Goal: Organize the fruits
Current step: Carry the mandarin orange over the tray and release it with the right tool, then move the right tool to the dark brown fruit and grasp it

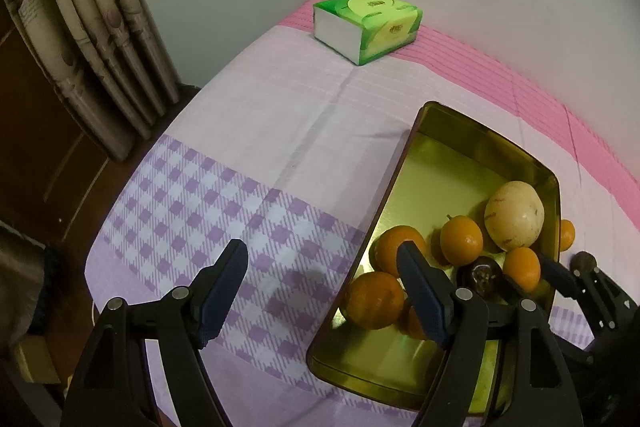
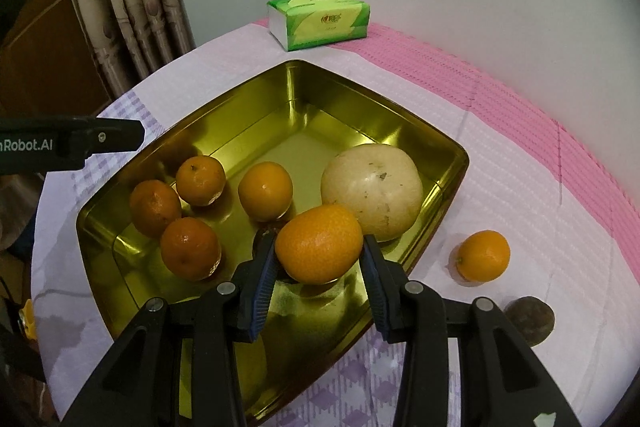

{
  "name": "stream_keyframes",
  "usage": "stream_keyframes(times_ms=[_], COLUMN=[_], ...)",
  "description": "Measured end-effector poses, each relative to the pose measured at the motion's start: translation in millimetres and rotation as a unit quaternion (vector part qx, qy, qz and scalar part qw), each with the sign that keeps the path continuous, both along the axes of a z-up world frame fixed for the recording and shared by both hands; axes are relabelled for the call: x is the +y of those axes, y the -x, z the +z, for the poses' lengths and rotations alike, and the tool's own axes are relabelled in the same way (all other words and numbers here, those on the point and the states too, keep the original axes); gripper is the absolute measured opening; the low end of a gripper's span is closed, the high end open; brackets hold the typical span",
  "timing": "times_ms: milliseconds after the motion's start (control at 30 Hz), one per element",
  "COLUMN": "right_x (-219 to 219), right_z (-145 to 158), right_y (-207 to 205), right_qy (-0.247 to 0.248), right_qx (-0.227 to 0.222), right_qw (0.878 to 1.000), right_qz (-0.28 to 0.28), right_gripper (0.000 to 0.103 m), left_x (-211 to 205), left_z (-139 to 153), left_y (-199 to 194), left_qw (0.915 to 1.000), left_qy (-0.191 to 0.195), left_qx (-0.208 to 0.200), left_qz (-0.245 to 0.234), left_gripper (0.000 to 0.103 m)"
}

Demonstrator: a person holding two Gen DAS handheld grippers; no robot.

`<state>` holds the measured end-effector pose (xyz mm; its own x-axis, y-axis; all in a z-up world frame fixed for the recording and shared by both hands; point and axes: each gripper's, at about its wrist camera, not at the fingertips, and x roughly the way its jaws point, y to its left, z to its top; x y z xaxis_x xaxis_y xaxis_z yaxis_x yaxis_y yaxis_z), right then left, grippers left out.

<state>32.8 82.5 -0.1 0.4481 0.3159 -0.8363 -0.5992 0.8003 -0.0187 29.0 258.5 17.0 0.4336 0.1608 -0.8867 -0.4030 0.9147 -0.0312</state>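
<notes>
From the left wrist, the left gripper [image 1: 322, 277] hung wide and empty over the cloth [image 1: 248, 131] beside the tray [image 1: 390, 187], one finger lapping the tray's near rim. Inside sat oranges and a pale melon [image 1: 515, 215], with the right gripper [image 1: 532, 273] reaching in from the right edge, its grip hard to read here. A tissue box [image 1: 368, 27] stood well apart at the far end. From the right wrist, the right gripper [image 2: 320, 263] held an orange [image 2: 319, 243] between its pads, above the tray's near part, just beside the melon [image 2: 372, 191]. Four oranges lay left of it in the tray [image 2: 248, 115]; a loose orange [image 2: 484, 255] and a dark fruit [image 2: 529, 319] waited on the cloth outside. The sound move looked to be lowering it to the bare floor in front of the melon before letting go, so it would not roll. The far half of the tray stood open; the right rim and the melon crowded that side.
</notes>
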Motion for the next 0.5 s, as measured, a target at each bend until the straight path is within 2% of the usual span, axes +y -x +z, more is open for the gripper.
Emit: stream_keyframes(times_ms=[367, 500], right_x=[-5.4, -19.9], right_z=[13.2, 27.2], right_y=[-0.6, 4.9], right_qy=[-0.018, -0.039], right_qx=[-0.005, -0.014], right_qw=[1.000, 0.999], right_qz=[-0.007, -0.014], right_gripper=[0.042, 0.049], left_x=[-2.7, -3.0], left_z=[0.4, 0.5], left_y=[-0.5, -0.5], left_qw=[1.0000, 1.0000], left_qy=[-0.001, 0.001], left_qx=[-0.002, -0.003], left_qz=[-0.003, -0.003], left_gripper=[0.077, 0.077])
